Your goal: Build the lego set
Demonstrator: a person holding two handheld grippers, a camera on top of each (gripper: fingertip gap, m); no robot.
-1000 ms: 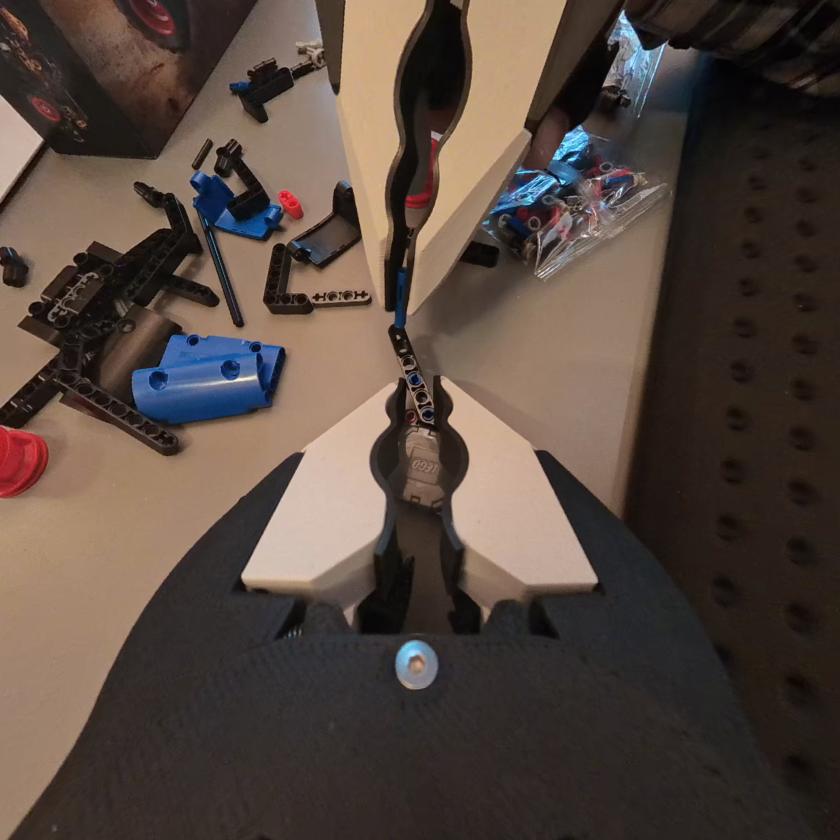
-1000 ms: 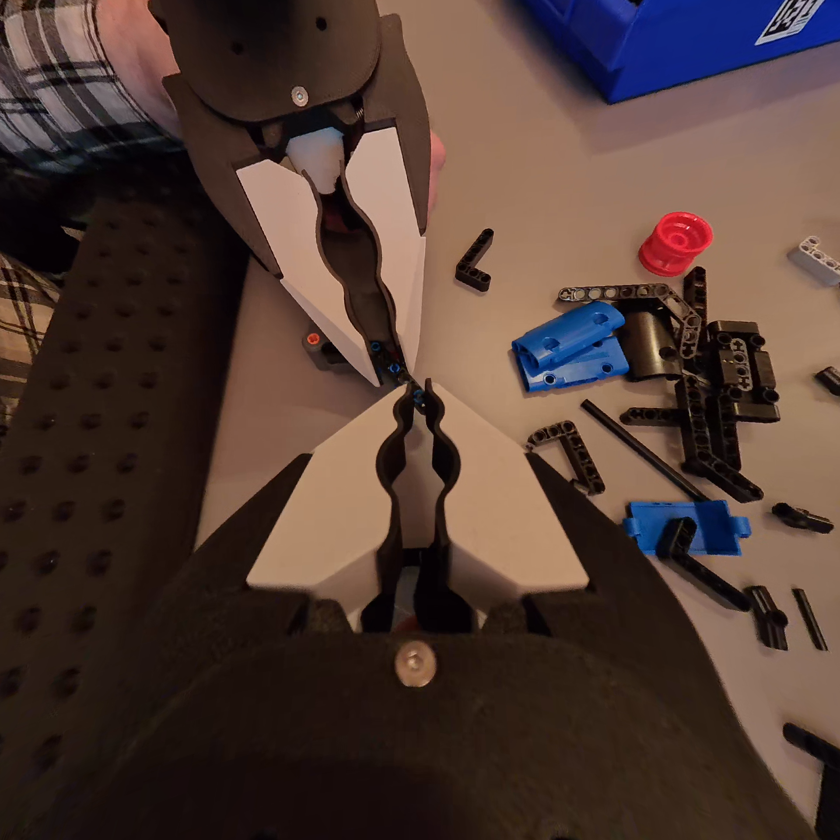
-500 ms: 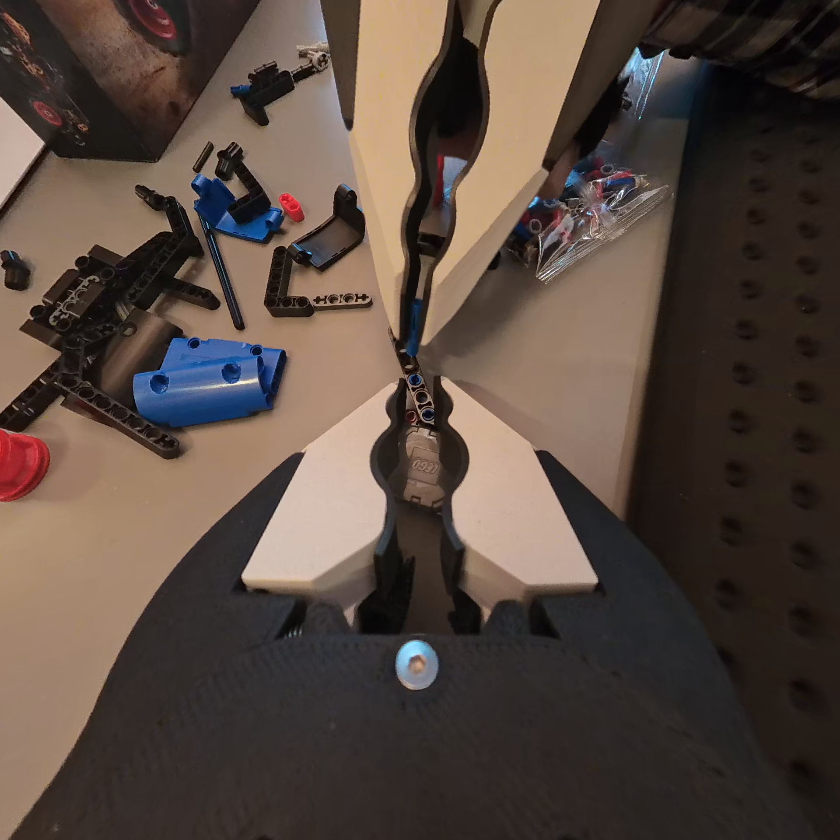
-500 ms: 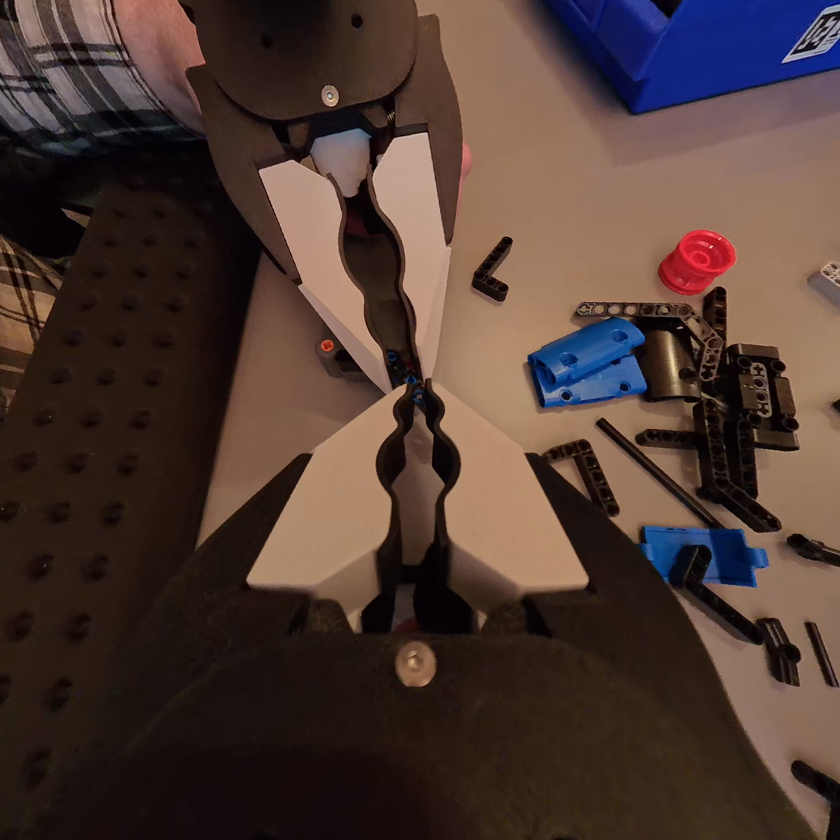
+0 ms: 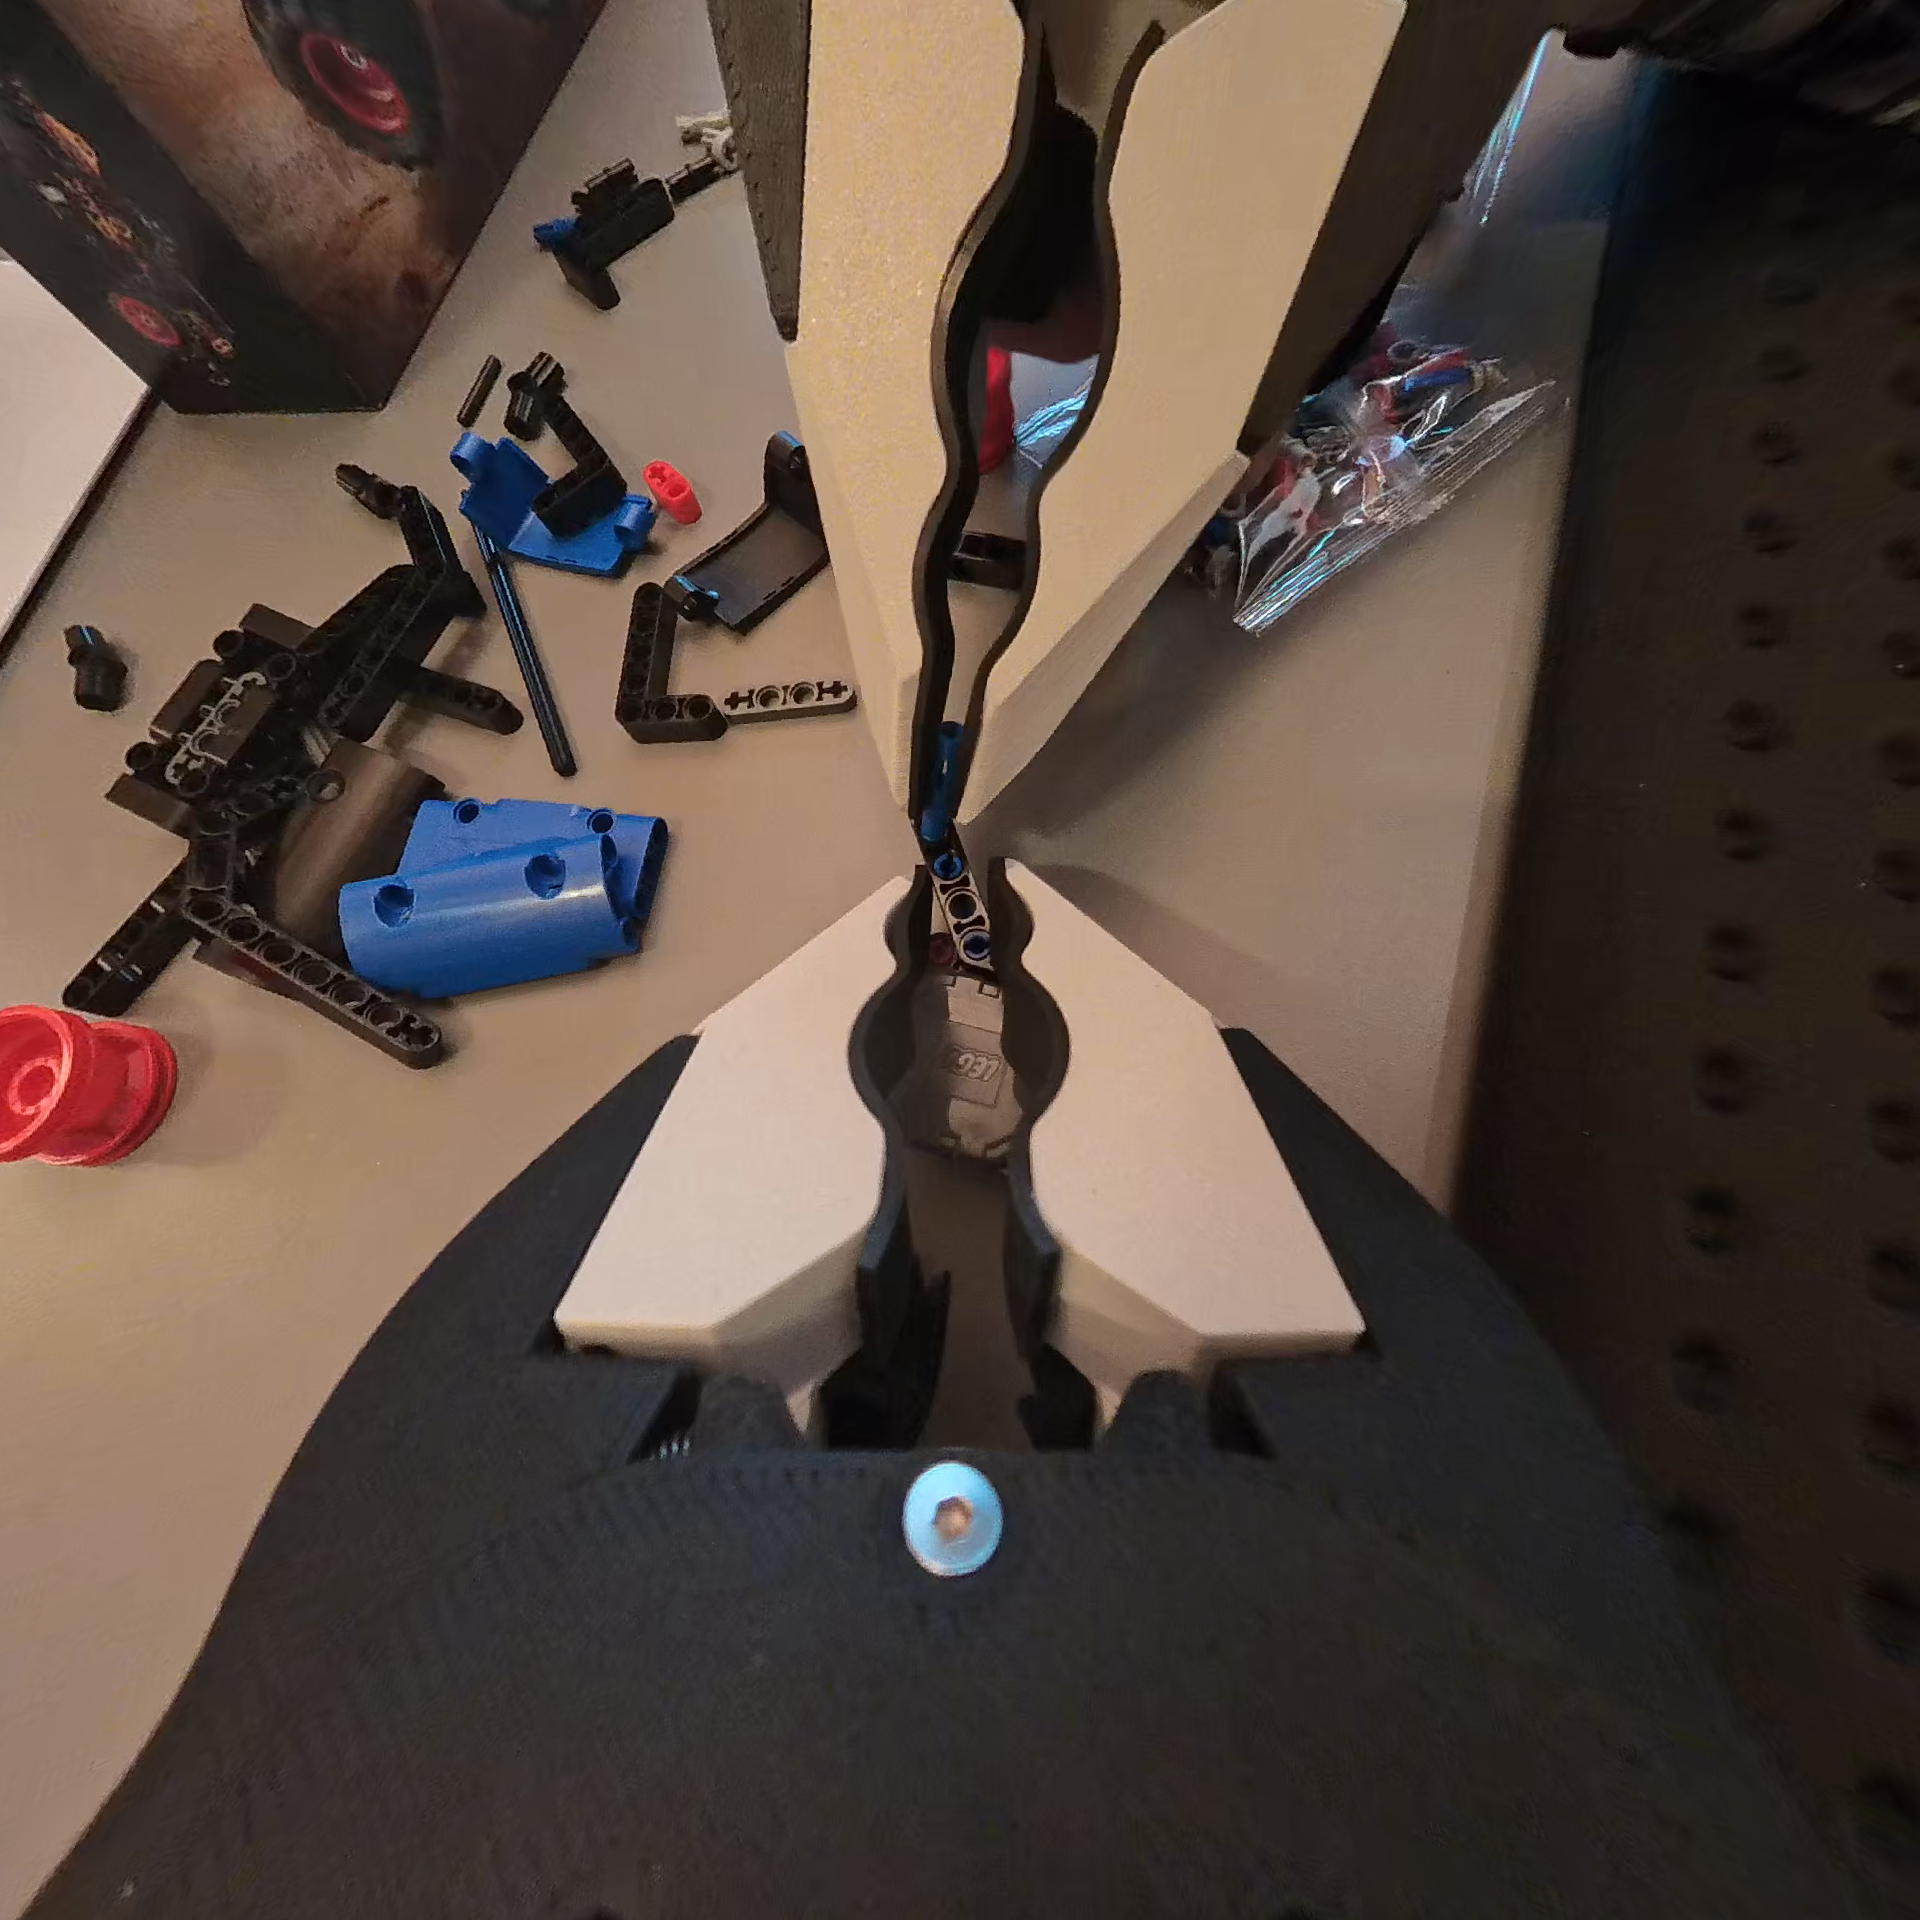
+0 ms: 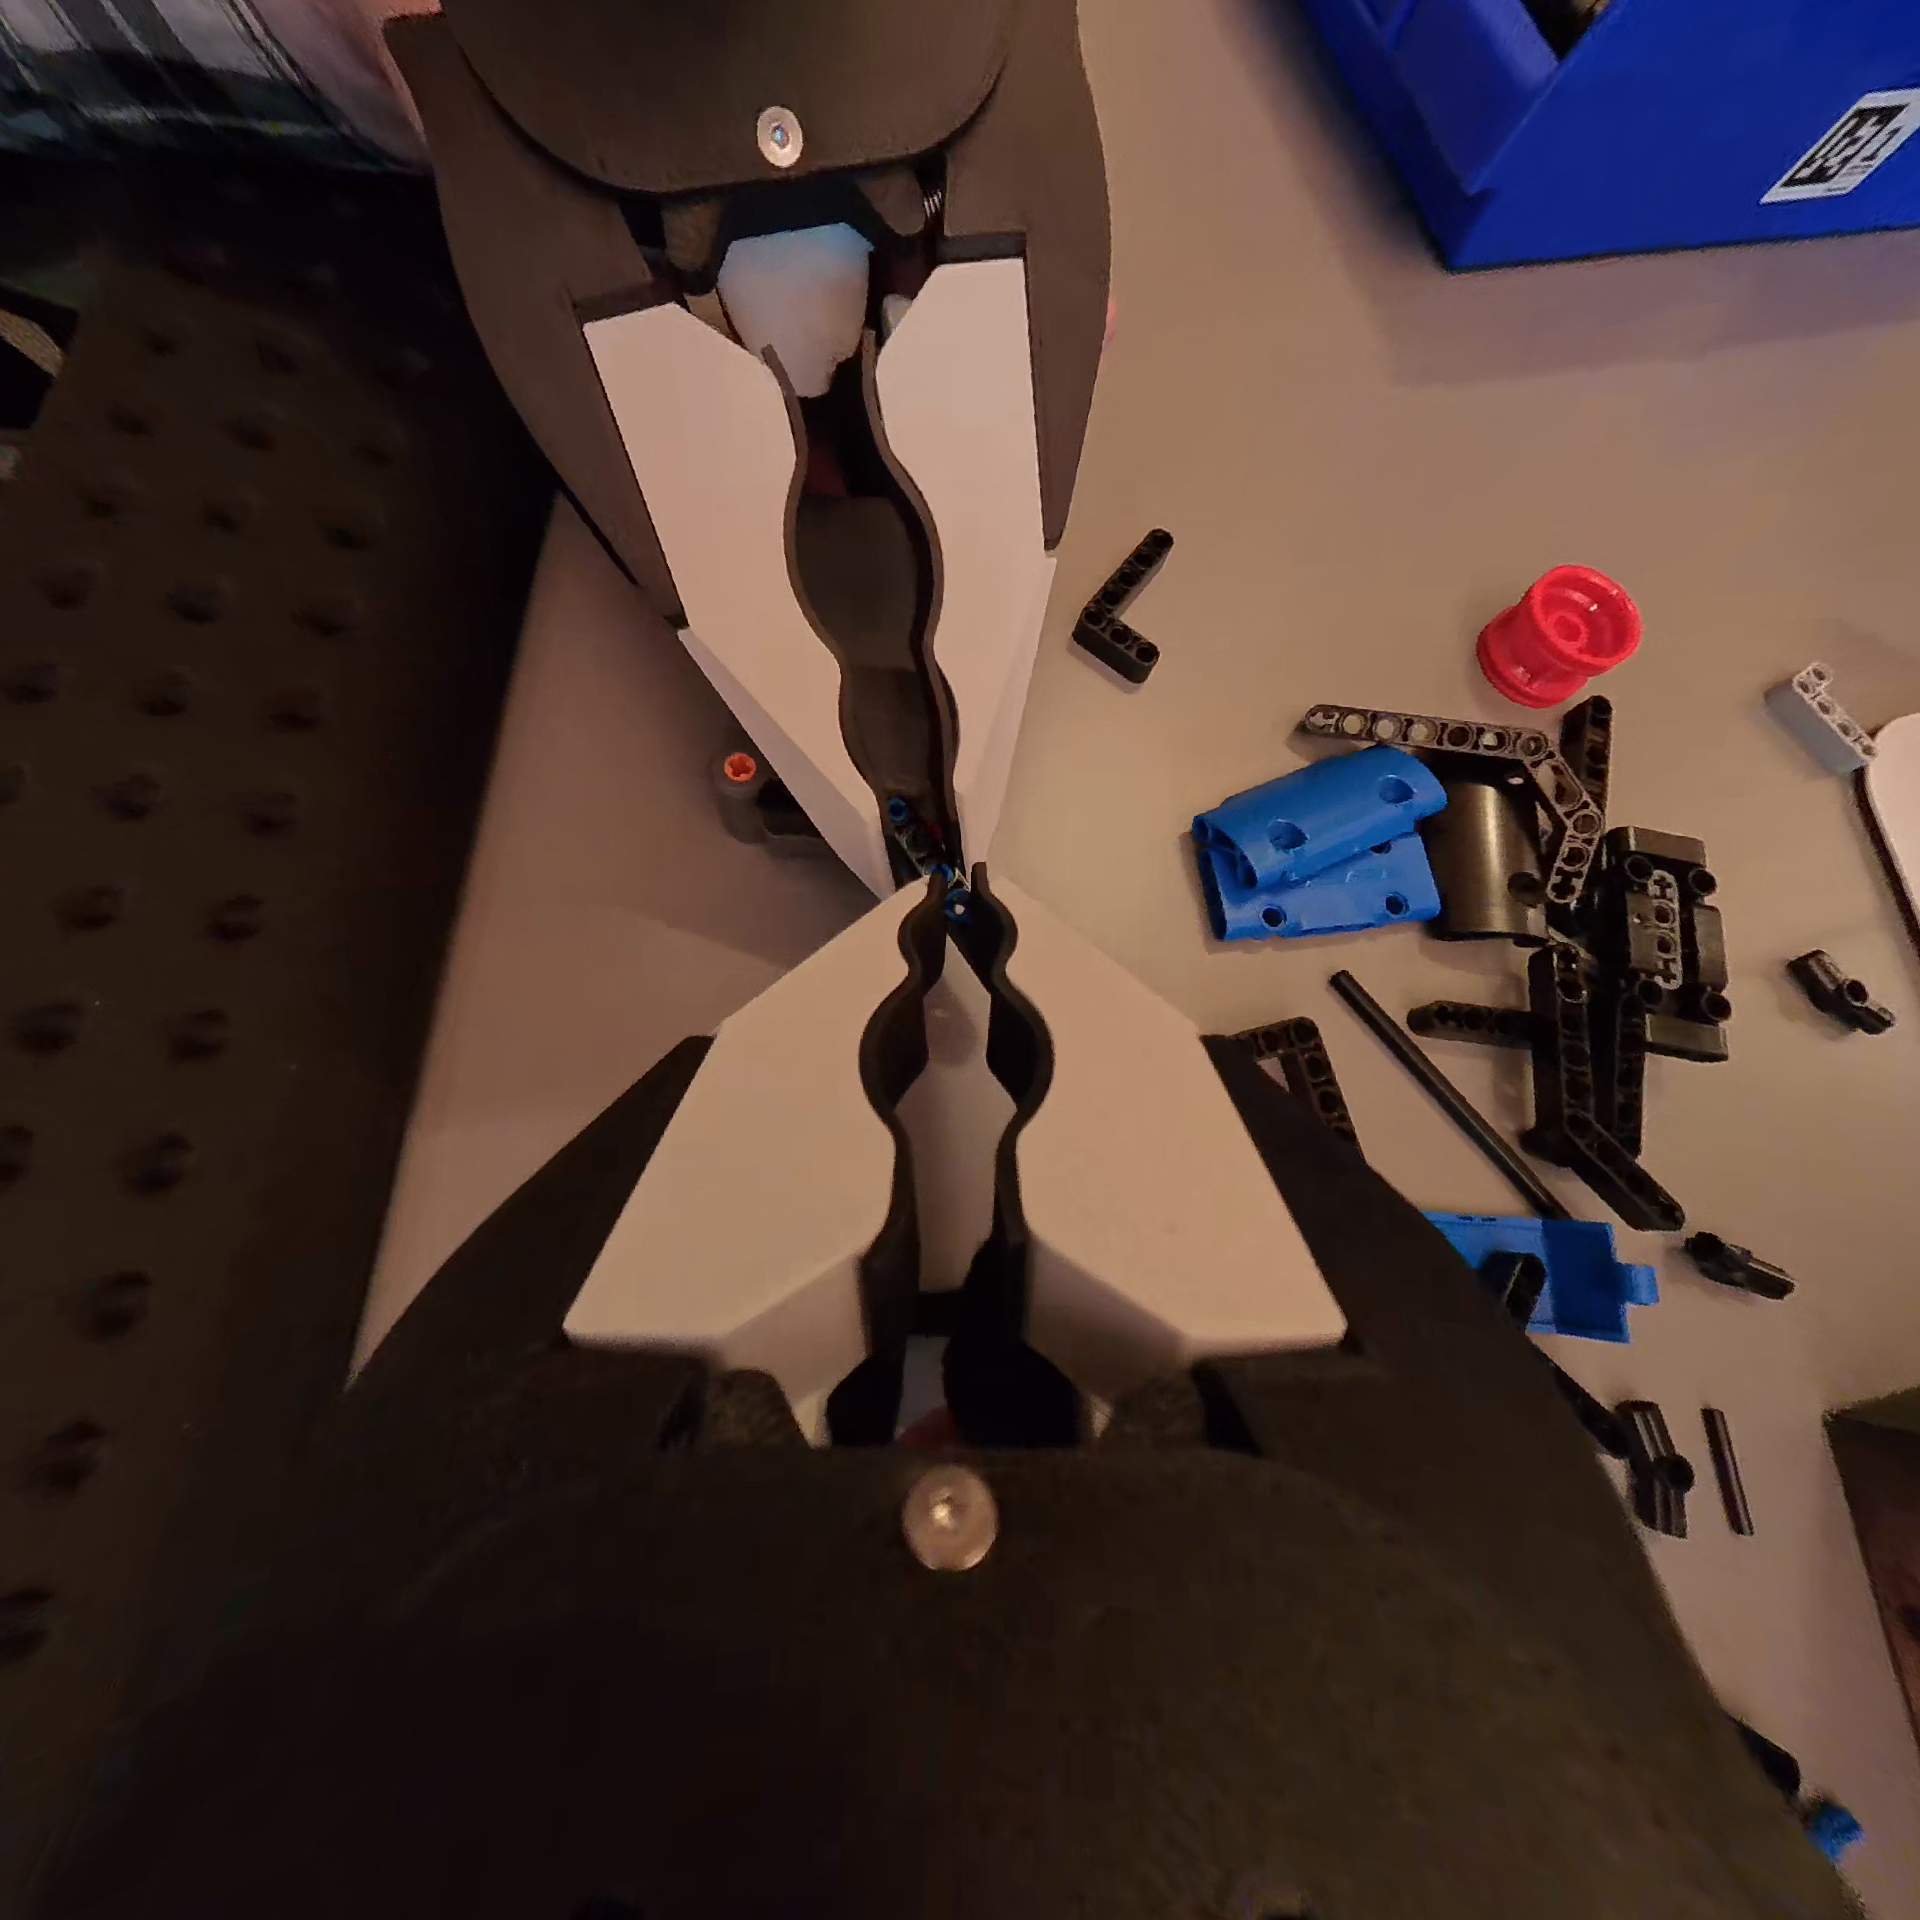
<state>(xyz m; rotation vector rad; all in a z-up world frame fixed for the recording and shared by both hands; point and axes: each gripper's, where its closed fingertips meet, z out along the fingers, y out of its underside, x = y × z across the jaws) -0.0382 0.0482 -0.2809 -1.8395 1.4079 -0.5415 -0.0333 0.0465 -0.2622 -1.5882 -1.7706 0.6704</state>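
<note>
The two grippers meet tip to tip over the near edge of the grey table (image 5: 1226, 852). The left gripper (image 5: 961, 914) is clamped on a black holed liftarm (image 5: 966, 904) whose rear end joins a grey moulded block (image 5: 966, 1081) bearing raised brand lettering, sitting in the hollow between the fingers. The right gripper (image 6: 954, 906) comes in from the opposite side, its fingers pinched on a small blue pin (image 5: 943, 774) whose lower end sits at the liftarm's top hole; whether it is seated I cannot tell.

Other writing: a printed set box (image 5: 260, 177) with a red-wheeled vehicle on it stands at the table's far left, and a blue bin (image 6: 1621, 125) carries a black-and-white coded tag (image 6: 1844, 156).

Loose parts spread to one side: a blue curved panel (image 5: 499, 899), a red wheel hub (image 5: 78, 1086), a black axle rod (image 5: 525, 644), an L-shaped black liftarm (image 5: 665, 686), a tangle of black beams (image 5: 260, 748), and a clear bag of small pieces (image 5: 1361, 468) beyond the right gripper.

A dark dimpled mat (image 5: 1714, 935) borders the table edge right beside the meeting tips. Bare tabletop lies just under the grippers and between them and the blue panel.
</note>
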